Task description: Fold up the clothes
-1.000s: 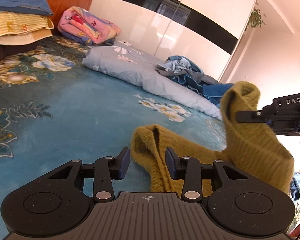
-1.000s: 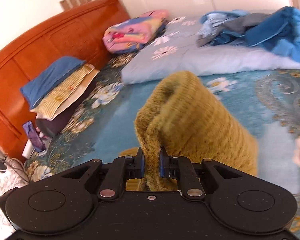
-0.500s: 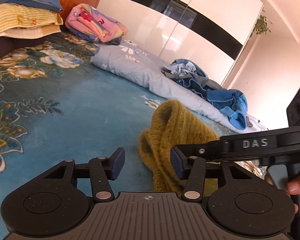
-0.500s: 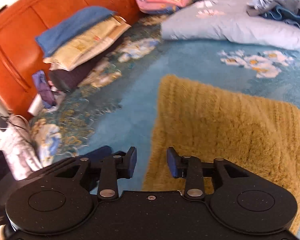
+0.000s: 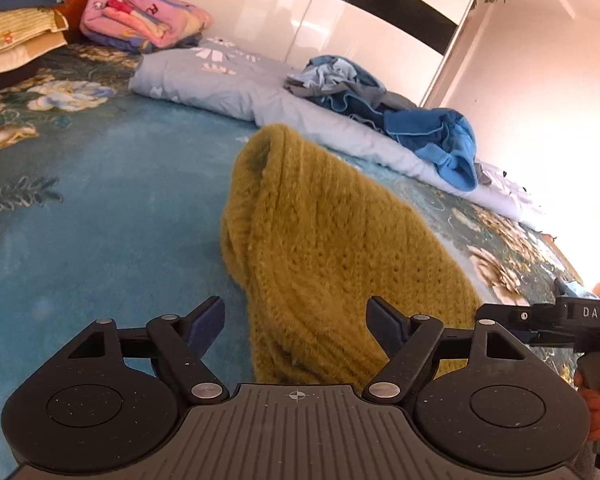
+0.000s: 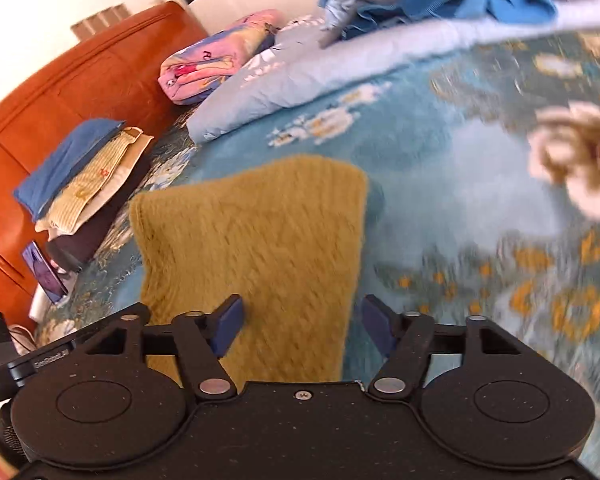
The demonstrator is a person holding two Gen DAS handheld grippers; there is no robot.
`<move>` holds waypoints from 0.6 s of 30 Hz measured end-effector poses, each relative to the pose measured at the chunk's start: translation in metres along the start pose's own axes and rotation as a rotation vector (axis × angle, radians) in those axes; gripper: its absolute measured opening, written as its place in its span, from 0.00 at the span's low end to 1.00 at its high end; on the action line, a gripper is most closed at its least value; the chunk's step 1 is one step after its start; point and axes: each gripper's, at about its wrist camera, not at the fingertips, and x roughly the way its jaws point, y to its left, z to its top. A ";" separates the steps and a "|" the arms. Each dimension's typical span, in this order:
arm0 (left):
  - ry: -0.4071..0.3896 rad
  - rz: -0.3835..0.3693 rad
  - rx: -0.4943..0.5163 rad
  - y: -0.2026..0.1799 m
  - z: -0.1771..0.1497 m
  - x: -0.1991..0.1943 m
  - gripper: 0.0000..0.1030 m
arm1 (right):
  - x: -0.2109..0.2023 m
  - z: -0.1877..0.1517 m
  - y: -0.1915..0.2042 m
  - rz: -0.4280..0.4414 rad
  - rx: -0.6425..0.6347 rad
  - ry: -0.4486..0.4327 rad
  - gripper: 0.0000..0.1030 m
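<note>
An olive-yellow knitted garment (image 5: 332, 248) lies folded in a thick bundle on the blue floral bedspread (image 5: 100, 216). My left gripper (image 5: 296, 326) hovers over its near end. The jaws are opening wide, with the knit between and below them, and the pads are clear of it. In the right wrist view the same garment (image 6: 252, 248) lies flat, blurred by motion. My right gripper (image 6: 302, 328) stands above its near edge, jaws opening too, neither pad pressing the cloth. The right gripper's body shows at the right edge of the left wrist view.
A heap of blue clothes (image 5: 400, 120) rests on a pale blue quilt (image 5: 228, 84) along the far side. A folded pink blanket (image 5: 140, 20) and stacked pillows (image 5: 16, 40) sit by the orange headboard (image 6: 60, 88). A hand (image 5: 596, 396) holds the right gripper's handle.
The right gripper carried the raised flap of the garment over and down, then let go. Both pairs of jaws have opened wide, and the garment now lies folded on the bed.
</note>
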 end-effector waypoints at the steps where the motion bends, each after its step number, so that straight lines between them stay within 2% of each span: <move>1: 0.022 -0.014 -0.014 0.002 -0.002 0.002 0.74 | 0.002 -0.006 -0.004 0.012 0.019 0.007 0.71; 5: 0.070 -0.049 -0.094 0.016 -0.008 0.006 0.70 | 0.011 -0.028 -0.017 0.111 0.121 0.049 0.73; 10: 0.076 -0.077 -0.174 0.025 -0.013 0.011 0.71 | 0.020 -0.043 -0.008 0.181 0.134 0.062 0.74; 11: 0.077 -0.084 -0.179 0.025 -0.013 0.012 0.71 | 0.020 -0.042 -0.007 0.187 0.136 0.061 0.66; 12: 0.078 -0.094 -0.181 0.024 -0.014 0.012 0.70 | 0.020 -0.041 -0.007 0.190 0.142 0.061 0.50; 14: 0.079 -0.112 -0.182 0.021 -0.014 0.012 0.63 | 0.019 -0.034 -0.009 0.203 0.150 0.067 0.36; 16: 0.080 -0.119 -0.170 0.016 -0.013 0.011 0.62 | 0.016 -0.018 -0.011 0.209 0.116 0.084 0.33; 18: 0.071 -0.137 -0.148 0.009 -0.010 0.007 0.62 | 0.006 0.008 -0.011 0.170 0.023 0.077 0.31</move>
